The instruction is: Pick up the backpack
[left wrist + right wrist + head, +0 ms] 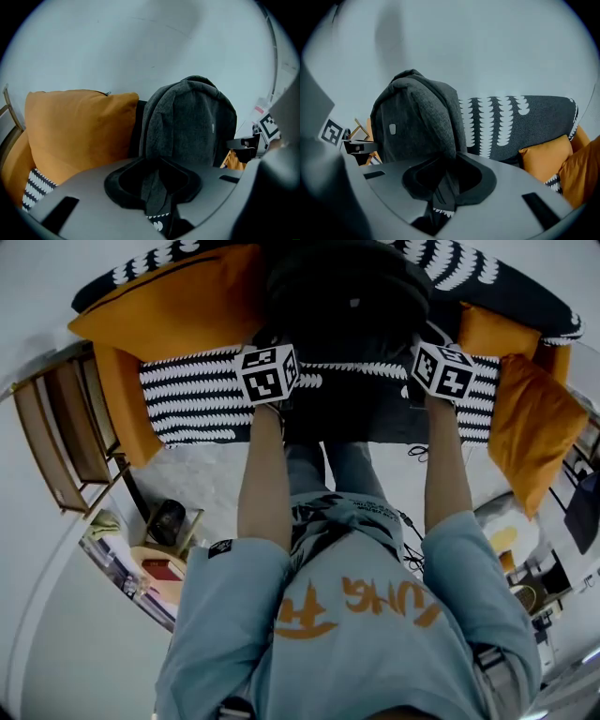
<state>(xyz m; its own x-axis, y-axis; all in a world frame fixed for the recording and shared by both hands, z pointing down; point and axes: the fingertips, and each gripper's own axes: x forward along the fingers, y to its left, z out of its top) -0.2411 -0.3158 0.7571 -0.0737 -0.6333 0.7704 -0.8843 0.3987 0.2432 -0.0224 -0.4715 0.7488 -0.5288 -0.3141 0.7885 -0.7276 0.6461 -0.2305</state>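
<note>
The left hand-held gripper [156,183] has its jaws pinched together on a dark grey fabric strap [151,199], which runs up from between the pads to the dark grey felt-like backpack [187,122]. The right hand-held gripper [446,182] is clamped the same way on a second dark strap [443,197] at the opposite side of the bag. In both gripper views the lower end of each strap disappears behind the gripper's own grey body, so where it joins the bag cannot be made out.

The backpack stands upright on a black sofa with a white scalloped pattern [511,122], its back toward the backrest, with a large orange fabric cushion [79,131] just beside it on one side and smaller orange cushions [546,157] well apart on the other. From the head view the bag's base is hidden behind the two marker cubes, and whether it rests on the seat cannot be told; the jaws are covered there too.

Both bare forearms reach forward, roughly parallel, left forearm [262,474] and right forearm [445,465], each ending at its black-and-white marker cube [267,373] at the near edge of the bag. Both hand-held grippers point forward and down
</note>
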